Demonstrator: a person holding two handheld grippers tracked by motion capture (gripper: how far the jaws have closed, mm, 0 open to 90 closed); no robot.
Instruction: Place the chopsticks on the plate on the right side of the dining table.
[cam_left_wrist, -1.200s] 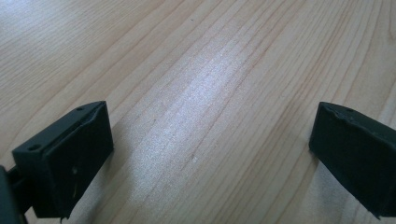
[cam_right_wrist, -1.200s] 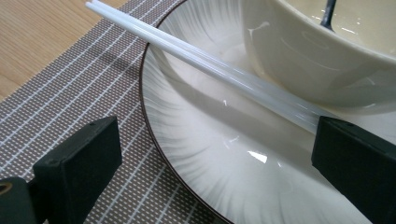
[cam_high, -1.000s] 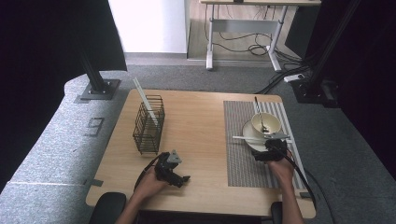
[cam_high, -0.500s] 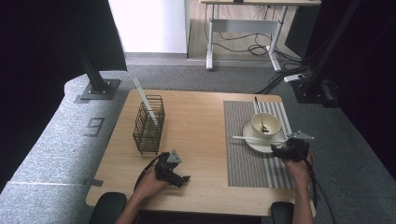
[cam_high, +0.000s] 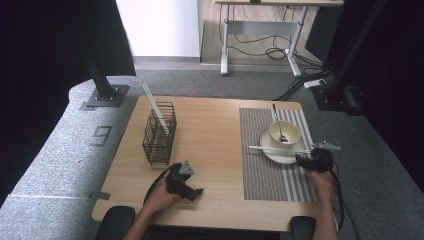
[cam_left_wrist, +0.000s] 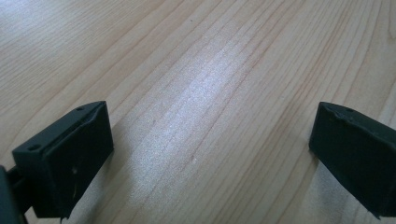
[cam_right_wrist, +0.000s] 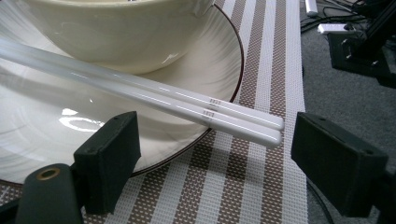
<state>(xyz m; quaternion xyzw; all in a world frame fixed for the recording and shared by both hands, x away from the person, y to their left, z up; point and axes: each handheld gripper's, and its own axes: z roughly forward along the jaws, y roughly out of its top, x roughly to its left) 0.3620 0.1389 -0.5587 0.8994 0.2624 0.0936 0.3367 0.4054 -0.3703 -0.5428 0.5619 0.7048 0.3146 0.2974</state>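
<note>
Chopsticks (cam_right_wrist: 196, 105) lie across the plate (cam_high: 272, 152) in front of the bowl (cam_high: 285, 132), their ends overhanging its rim. The right hand-held gripper (cam_right_wrist: 212, 158) has slid from the plate to just beside that rim, jaws narrowing around the ends, pads not yet touching: probably a pickup. It points level along the chopsticks. The left hand-held gripper (cam_high: 192, 189) rests released on the worktop (cam_high: 210, 130), well apart from the plate.

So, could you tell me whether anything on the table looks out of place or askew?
One white chopstick stands tilted in the wire basket, while a pair lies across the plate by the bowl, their ends jutting past its rim. Nothing is spilled.
</note>
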